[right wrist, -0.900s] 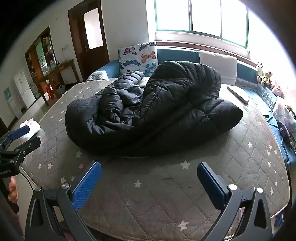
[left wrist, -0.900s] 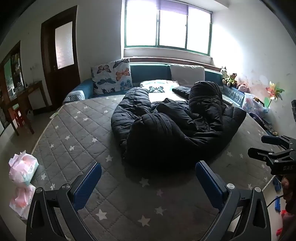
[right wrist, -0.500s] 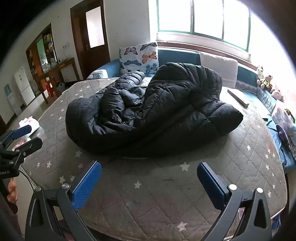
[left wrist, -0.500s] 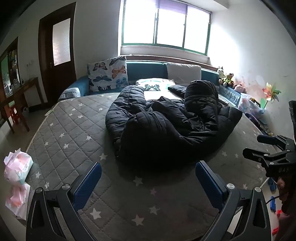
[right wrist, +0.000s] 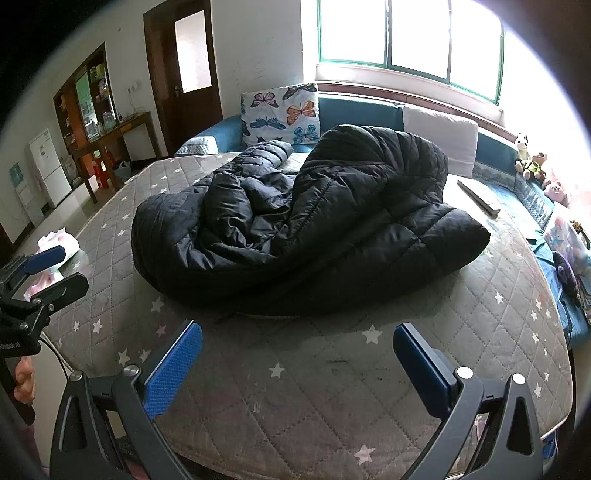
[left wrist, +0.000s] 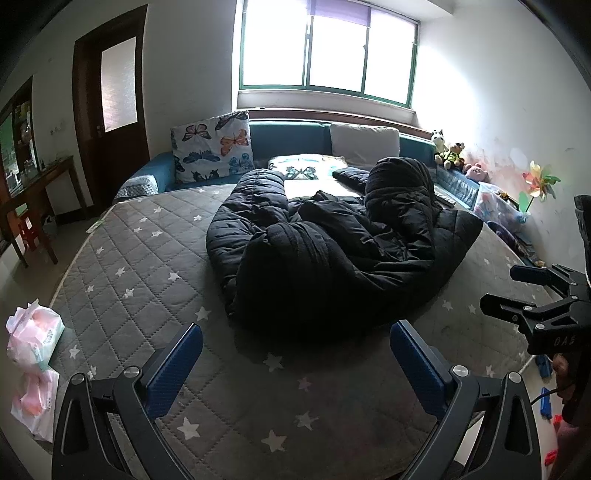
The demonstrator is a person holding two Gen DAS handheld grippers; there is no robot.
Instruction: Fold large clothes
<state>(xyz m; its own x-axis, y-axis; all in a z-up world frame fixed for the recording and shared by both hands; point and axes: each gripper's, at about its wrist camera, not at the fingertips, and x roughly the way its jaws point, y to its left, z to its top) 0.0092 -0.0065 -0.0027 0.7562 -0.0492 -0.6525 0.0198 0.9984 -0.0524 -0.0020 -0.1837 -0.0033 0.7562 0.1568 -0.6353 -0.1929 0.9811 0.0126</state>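
Showing fridge in R view only, pinwheel L only

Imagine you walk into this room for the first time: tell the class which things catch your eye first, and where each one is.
The eye goes first to the big black puffer coat, heaped in a crumpled mound in the middle of the grey star-patterned mattress. Behind it, a butterfly-print pillow leans against the blue headboard under the bright window. Nearest the camera, the left claw and right claw hang open over the mattress's near edge, holding nothing.
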